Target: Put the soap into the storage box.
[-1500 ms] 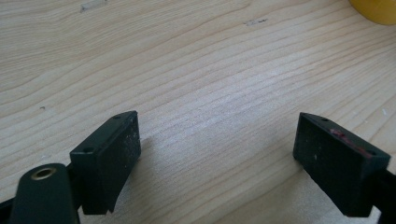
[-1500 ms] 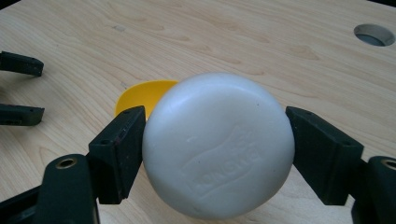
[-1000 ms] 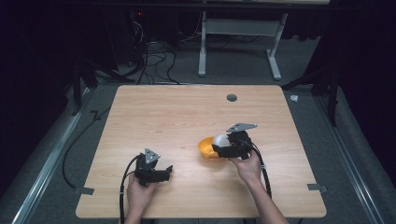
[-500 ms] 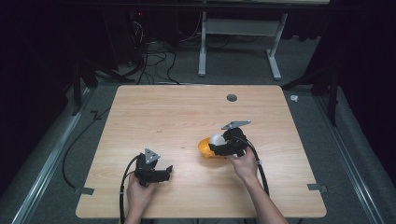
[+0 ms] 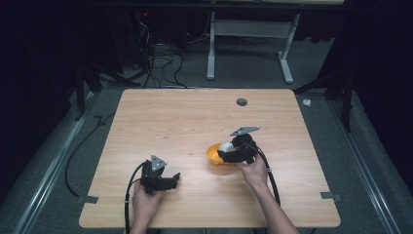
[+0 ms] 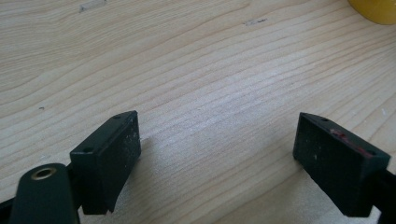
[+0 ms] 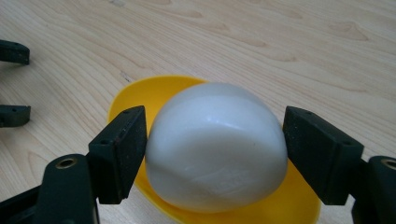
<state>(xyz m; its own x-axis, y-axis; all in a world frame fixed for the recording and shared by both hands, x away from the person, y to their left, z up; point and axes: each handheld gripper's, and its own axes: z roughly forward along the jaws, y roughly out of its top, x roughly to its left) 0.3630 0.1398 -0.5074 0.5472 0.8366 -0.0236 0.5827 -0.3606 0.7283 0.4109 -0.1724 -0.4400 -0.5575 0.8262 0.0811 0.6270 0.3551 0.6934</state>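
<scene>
Right gripper (image 7: 212,149): jaws clamp smooth white dome-shaped object (image 7: 215,144) over shallow yellow plastic bowl (image 7: 140,95). Left gripper (image 6: 219,158), near bowl on light wooden table (image 5: 180,122): jaws wide, empty.

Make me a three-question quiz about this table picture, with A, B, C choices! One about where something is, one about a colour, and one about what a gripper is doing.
1. Where is the white ball?
A. In the bowl
B. On the floor
C. At the table's far edge

2. What colour is the bowl?
A. Blue
B. Yellow
C. Green

3. How are the left gripper's jaws?
A. Clamped on the ball
C. Holding the bowl
B. Wide apart, nothing between them

Answers:
1. A, the right gripper view shows the ball over the bowl's hollow, between the right gripper's jaws.
2. B, its rim shows yellow around the ball, and in the high view too.
3. B, the left gripper view shows bare table between the two jaws.
</scene>
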